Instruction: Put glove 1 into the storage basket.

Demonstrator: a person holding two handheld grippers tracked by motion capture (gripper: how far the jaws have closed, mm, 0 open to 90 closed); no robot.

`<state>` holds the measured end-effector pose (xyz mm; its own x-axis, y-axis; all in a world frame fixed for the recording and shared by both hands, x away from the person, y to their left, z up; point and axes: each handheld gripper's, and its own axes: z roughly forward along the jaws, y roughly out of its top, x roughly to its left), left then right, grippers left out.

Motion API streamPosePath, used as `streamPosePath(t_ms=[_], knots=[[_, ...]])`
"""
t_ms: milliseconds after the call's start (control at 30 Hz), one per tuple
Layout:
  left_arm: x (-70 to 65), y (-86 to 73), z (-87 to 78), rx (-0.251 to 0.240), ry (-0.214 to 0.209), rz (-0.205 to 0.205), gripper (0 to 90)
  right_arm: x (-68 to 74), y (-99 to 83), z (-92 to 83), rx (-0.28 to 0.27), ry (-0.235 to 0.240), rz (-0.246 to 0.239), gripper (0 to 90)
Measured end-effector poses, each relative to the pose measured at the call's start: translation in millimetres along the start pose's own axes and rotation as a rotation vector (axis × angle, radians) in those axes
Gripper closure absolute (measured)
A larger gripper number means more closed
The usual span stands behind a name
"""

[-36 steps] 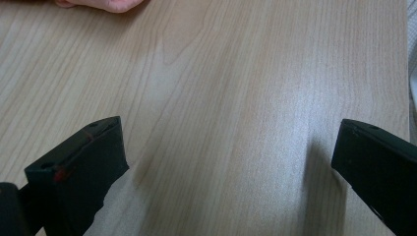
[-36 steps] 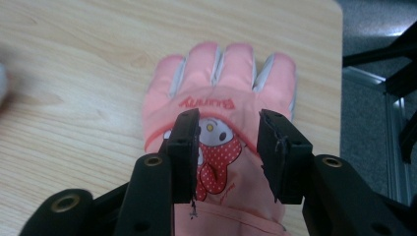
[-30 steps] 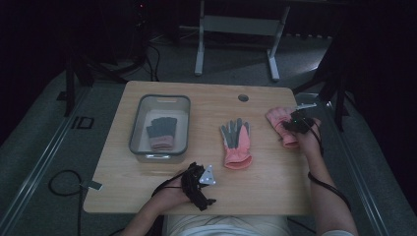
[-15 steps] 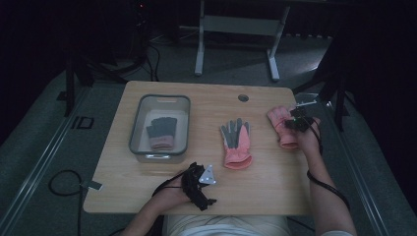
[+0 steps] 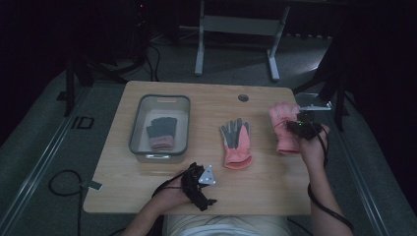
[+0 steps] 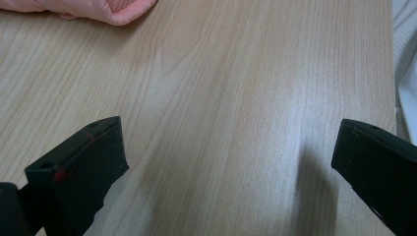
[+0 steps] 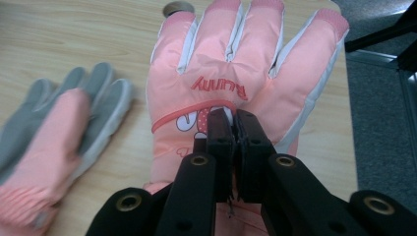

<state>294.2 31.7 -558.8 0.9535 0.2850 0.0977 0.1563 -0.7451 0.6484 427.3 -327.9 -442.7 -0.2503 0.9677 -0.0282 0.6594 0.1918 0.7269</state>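
**Right gripper pinching the pink glove at the table's right edge**

Count: three gloves, one bin, two grippers. Your right gripper (image 7: 235,129) has its jaws just closed nearly all the way, pinching a fold of fabric on the back of the pink glove (image 7: 231,64). The closing happened within the last second and the fabric sits between the pads.

That glove lies at the right edge of the table (image 5: 211,108), toward the far right corner, fingers pointing to the far edge. In the high view it is the pink glove (image 5: 283,125) under your right gripper (image 5: 304,127). Look: salmon-pink padded shell, paler strips between the fingers, darker pink fingertips, red lettering across the back, a red curved line and a small cartoon print below it.

The second glove (image 5: 236,143) lies mid-table, palm up, grey palm and fingers, pink cuff toward the near edge, well apart from the held one. The third glove (image 5: 161,132), grey with a pinkish cuff, lies inside the clear bin (image 5: 135,129) on the left half of the table.

Your left gripper (image 5: 197,184) rests at the near edge, jaws wide apart, holding nothing, bare wood between them.
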Motion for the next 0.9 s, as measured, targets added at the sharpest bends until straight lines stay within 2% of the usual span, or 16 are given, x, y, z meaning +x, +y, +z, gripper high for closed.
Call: streamPosePath(t_ms=[200,367,500,700,733,900], knots=[[0.7,0.3,-0.9,-0.006,-0.009,-0.008,0.0,16.8,-19.3,-12.3,0.000,0.018,0.015,86.4],[1.6,-1.2,-2.0,-0.007,-0.004,-0.017,0.0,23.7,-31.6,-10.2,0.011,0.017,0.015,86.4],[2.5,-1.3,-2.4,-0.011,-0.009,-0.023,0.0,30.1,-39.7,4.1,0.050,0.028,0.026,86.3],[1.8,-1.1,-1.7,-0.016,-0.011,-0.023,0.0,30.1,-44.0,23.2,0.081,0.005,0.045,86.3],[1.6,-0.8,-1.7,-0.014,-0.010,-0.021,0.0,29.0,-46.2,30.9,0.091,-0.001,0.052,86.1],[2.8,-1.2,-2.0,-0.015,-0.011,-0.026,0.0,29.8,-53.3,47.2,0.106,0.000,0.041,84.2]])
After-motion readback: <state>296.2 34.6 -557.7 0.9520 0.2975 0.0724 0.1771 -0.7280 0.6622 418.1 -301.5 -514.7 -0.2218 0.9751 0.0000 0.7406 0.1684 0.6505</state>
